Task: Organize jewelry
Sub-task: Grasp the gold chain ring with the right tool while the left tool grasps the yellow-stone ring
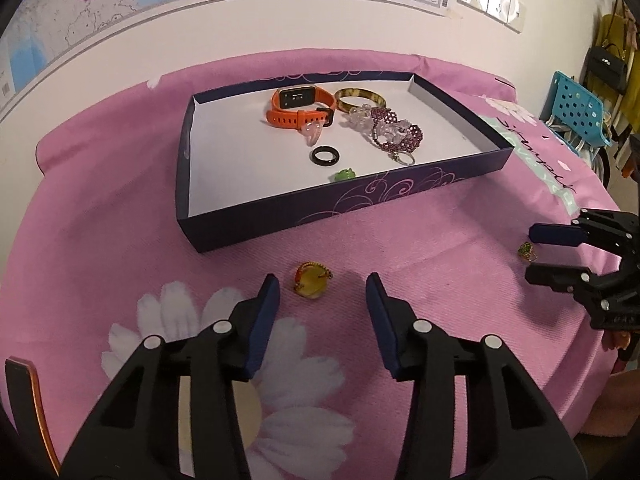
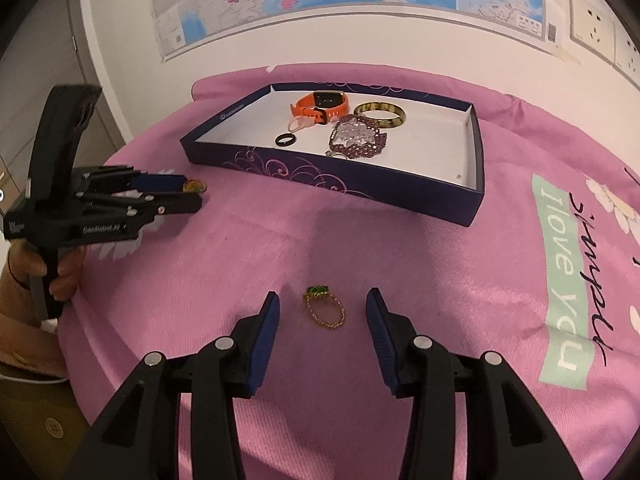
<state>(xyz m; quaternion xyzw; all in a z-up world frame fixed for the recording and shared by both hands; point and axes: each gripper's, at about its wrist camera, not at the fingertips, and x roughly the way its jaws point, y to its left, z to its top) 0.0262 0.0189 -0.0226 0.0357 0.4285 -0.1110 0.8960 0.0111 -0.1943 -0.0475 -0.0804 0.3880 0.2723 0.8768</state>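
Left claw (image 1: 323,286): wide open, empty; yellow ring (image 1: 311,281) between its tips, nearer the left one
Right claw (image 2: 323,304): wide open, empty; green ring (image 2: 325,309) between its tips
Box (image 1: 400,194): ahead of both claws

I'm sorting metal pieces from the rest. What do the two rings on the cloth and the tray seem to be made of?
Green-stone ring: gold-toned metal by its look, with a twisted, shiny band; the green stone could be glass or gem.
Yellow-stone ring: gold-toned setting around a smooth amber-like stone, possibly resin.
Tray: looks like printed cardboard, with thin folded walls, matte white inside.
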